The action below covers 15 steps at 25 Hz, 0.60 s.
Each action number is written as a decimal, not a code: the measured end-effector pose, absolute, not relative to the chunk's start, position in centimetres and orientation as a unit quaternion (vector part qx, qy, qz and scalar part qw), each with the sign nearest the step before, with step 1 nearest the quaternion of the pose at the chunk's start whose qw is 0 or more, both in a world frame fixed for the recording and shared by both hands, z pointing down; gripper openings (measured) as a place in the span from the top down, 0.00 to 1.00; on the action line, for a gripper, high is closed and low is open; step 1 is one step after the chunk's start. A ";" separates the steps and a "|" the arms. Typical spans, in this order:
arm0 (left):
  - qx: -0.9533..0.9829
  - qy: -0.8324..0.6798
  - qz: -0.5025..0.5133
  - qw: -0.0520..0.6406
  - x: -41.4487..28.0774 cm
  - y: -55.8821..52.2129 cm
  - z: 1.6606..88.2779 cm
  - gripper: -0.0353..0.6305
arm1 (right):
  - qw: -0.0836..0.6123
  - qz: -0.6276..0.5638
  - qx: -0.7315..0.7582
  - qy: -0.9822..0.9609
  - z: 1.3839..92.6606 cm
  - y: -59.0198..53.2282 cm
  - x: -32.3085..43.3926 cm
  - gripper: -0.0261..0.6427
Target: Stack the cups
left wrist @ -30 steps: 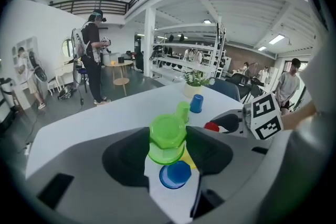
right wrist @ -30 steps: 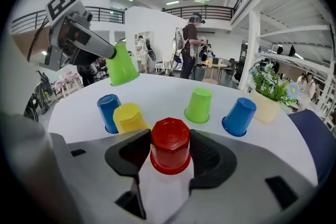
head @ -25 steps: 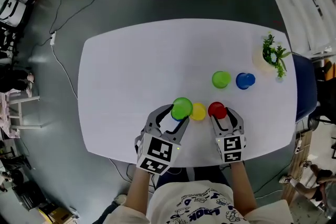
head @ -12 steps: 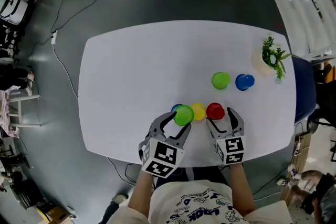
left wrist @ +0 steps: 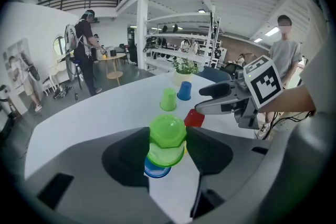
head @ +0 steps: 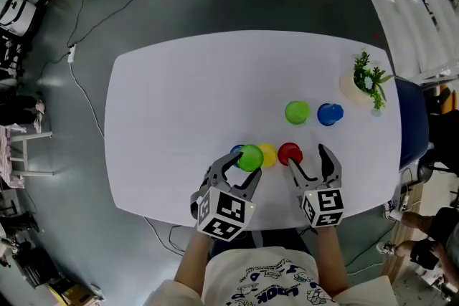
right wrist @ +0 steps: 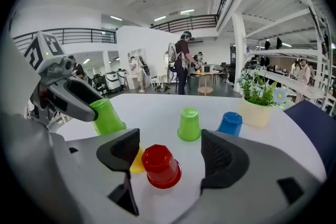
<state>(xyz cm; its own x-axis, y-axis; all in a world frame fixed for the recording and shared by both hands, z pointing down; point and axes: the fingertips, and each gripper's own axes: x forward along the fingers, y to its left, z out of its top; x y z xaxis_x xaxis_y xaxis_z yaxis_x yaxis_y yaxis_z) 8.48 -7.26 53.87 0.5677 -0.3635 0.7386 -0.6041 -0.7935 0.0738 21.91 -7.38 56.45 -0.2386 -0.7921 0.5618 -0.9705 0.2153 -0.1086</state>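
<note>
Where jaws pinch it, the green cup (left wrist: 167,134) looks octagonal

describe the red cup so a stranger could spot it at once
On the white table, find the cups along the edge nearest the person. The red cup stands upside down at their right end, beside the yellow cup; it is the only red one.
</note>
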 end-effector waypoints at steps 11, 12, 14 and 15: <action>0.871 -0.283 0.367 0.161 9.8 -7.3 54.0 0.60 | 0.180 0.197 0.616 -0.741 54.7 -12.4 26.0 0.39; 0.872 -0.283 0.364 0.164 9.8 -7.2 53.9 0.60 | 0.184 0.195 0.616 -0.741 54.7 -12.9 26.0 0.39; 0.873 -0.284 0.359 0.170 9.8 -7.0 53.7 0.59 | 0.193 0.189 0.614 -0.742 54.7 -14.1 25.7 0.39; 0.872 -0.285 0.358 0.172 9.7 -7.0 53.7 0.58 | 0.197 0.187 0.612 -0.743 54.7 -14.7 25.5 0.39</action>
<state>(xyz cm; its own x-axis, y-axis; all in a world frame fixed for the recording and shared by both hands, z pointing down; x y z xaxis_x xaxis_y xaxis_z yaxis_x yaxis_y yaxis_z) 9.71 -6.99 53.72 0.5805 -0.3749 0.7228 -0.6210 -0.7780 0.0952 25.54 -14.68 54.72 -0.1737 -0.8348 0.5224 -0.9827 0.1815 -0.0368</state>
